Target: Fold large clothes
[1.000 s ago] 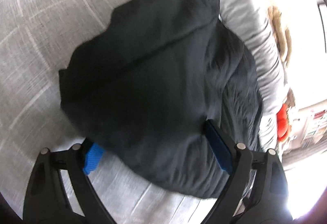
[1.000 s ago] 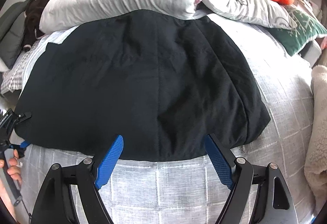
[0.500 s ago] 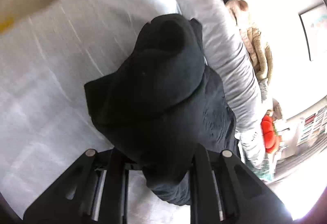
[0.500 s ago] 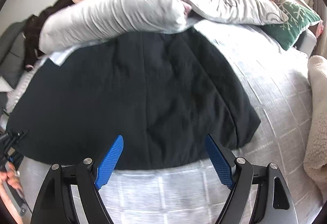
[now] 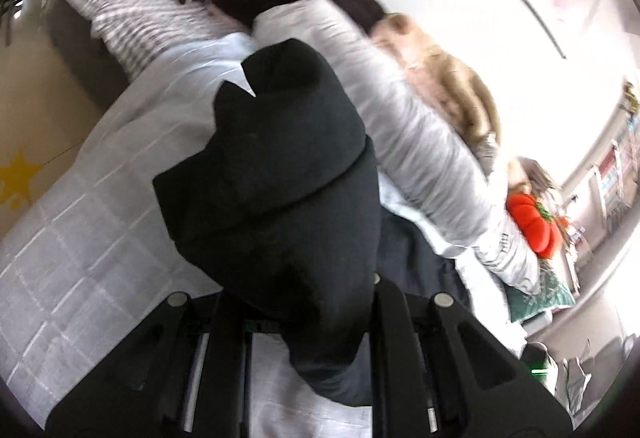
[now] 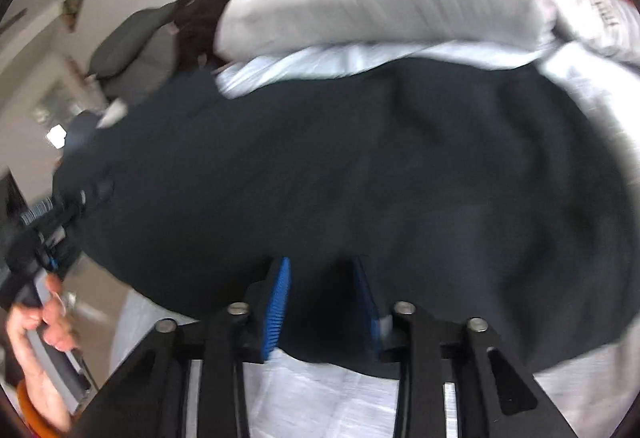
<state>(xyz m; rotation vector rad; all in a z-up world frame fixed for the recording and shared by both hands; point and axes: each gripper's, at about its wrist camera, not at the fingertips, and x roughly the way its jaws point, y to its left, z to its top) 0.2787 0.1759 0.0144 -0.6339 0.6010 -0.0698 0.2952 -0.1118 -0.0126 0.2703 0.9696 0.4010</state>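
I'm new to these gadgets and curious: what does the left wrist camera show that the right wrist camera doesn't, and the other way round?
Only the left wrist view shows a yellow star on the floor and a green patterned cushion. Only the right wrist view shows the person's hand gripping the other tool, and blue finger pads. Both show the black garment pinched in a gripper, the grey checked bedcover and a pale grey pillow.

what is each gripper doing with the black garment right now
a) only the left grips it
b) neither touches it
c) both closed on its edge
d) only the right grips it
c: the left gripper has black garment bunched between its closed fingers, and the right gripper has its blue pads pinched in on the near hem.
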